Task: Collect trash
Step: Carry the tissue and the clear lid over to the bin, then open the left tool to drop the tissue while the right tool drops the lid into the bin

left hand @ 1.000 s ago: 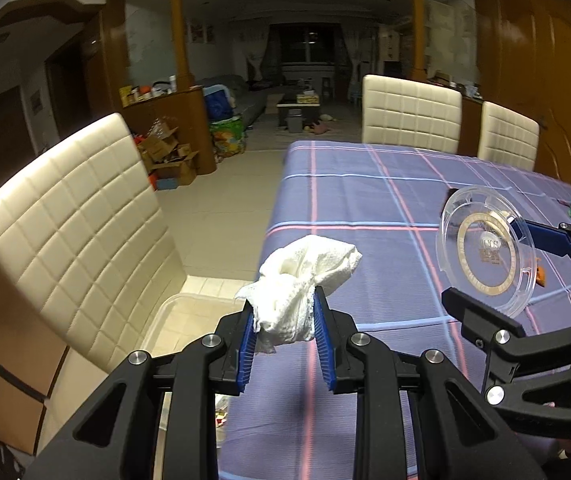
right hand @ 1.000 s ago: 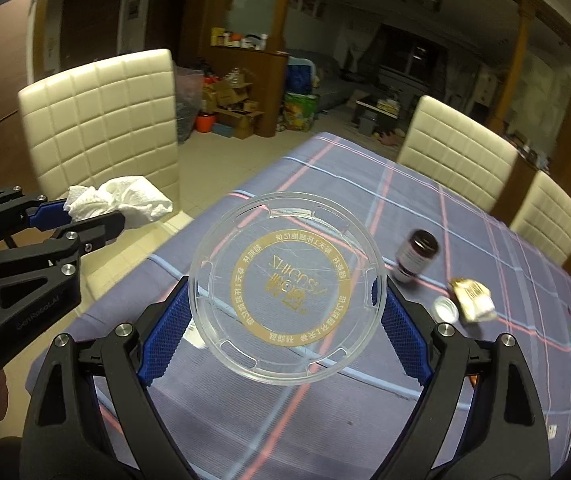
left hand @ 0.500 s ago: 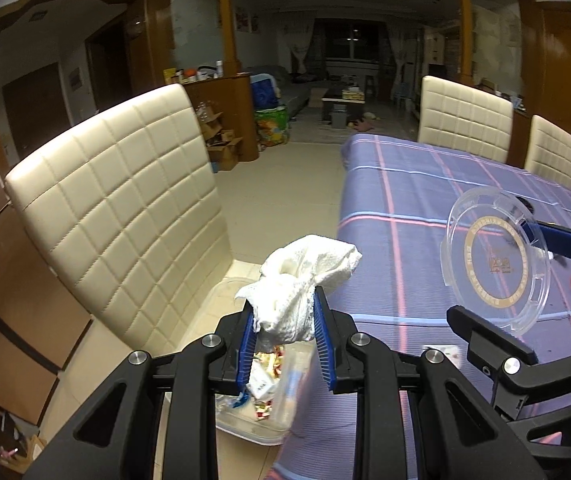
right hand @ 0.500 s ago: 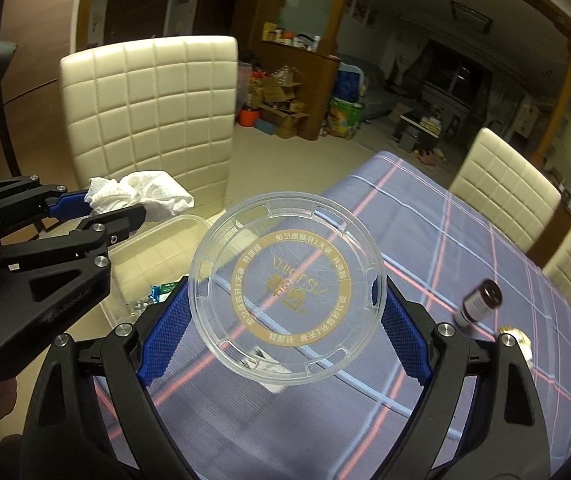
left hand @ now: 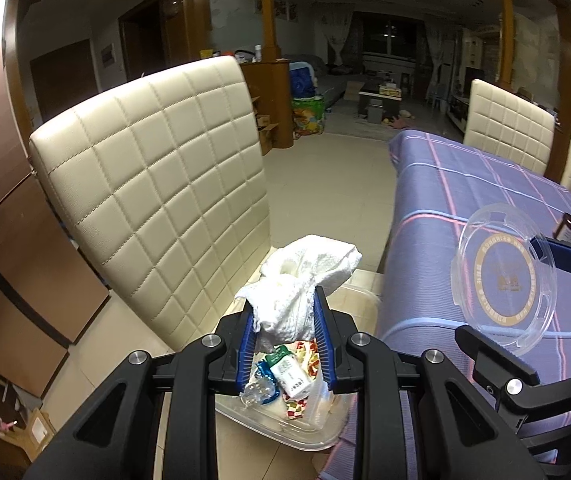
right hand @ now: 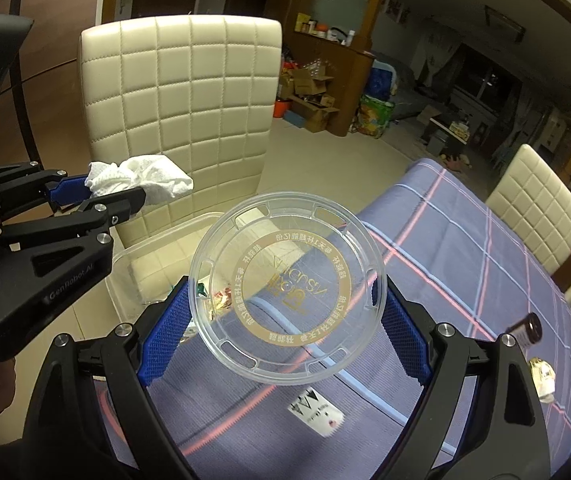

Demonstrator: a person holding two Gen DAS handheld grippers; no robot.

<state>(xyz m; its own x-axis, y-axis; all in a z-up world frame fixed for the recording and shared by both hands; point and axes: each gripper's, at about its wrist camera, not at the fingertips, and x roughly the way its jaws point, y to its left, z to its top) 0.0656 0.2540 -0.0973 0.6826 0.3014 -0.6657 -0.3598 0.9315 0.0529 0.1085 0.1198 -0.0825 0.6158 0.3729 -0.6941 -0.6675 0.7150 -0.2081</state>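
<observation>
In the left wrist view, the left gripper (left hand: 283, 330) has its jaws drawn narrow and clamped on a crumpled white paper towel (left hand: 299, 286), which bulges up above the blue pads. The towel hangs over a clear plastic bin (left hand: 313, 434) standing on the floor between the cream quilted chair (left hand: 157, 200) and the near corner of the surface (left hand: 465, 208), which is covered in a purple plaid cloth. Wrappers and a small white carton (left hand: 291, 376) lie inside the bin. At the right, the right gripper (left hand: 525, 320) carries a clear round lid (left hand: 503, 282).

In the right wrist view, the right gripper (right hand: 285, 320) has its jaws spread wide, pads pressing opposite rims of the lid (right hand: 287, 294), held over the surface edge (right hand: 465, 280) beside the bin (right hand: 145, 256). A brown bottle (right hand: 527, 330) lies near the right edge of the surface.
</observation>
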